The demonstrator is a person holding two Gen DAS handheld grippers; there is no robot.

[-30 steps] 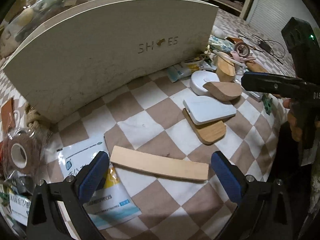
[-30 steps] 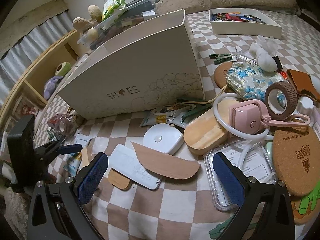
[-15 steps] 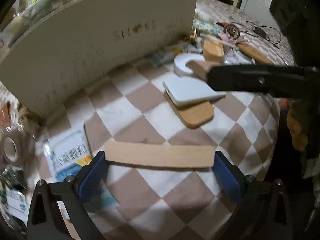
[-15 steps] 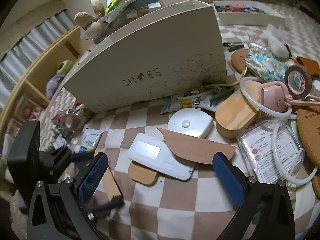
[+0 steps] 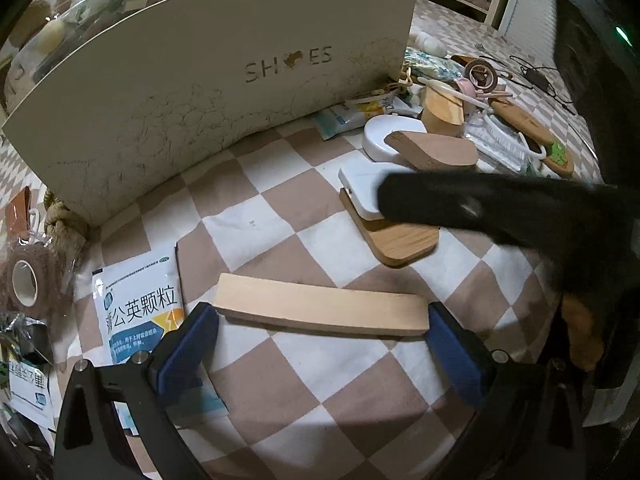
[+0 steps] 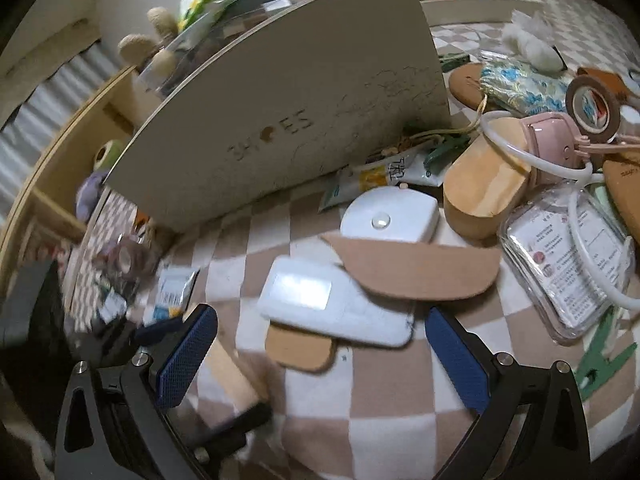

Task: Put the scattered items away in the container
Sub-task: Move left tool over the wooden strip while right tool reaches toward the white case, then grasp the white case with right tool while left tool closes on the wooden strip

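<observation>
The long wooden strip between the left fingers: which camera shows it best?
Left wrist. The wooden strip lies in full, sharp view between the left gripper fingers. The right wrist view catches only a blurred piece at its lower left.

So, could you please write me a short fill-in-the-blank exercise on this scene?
1. The word printed on the white box is ____.
2. The wooden strip lies between the fingers of the ____ gripper.
3. The cloth under the items has a ____ pattern.

Missing words: SHOES; left; checkered
</observation>
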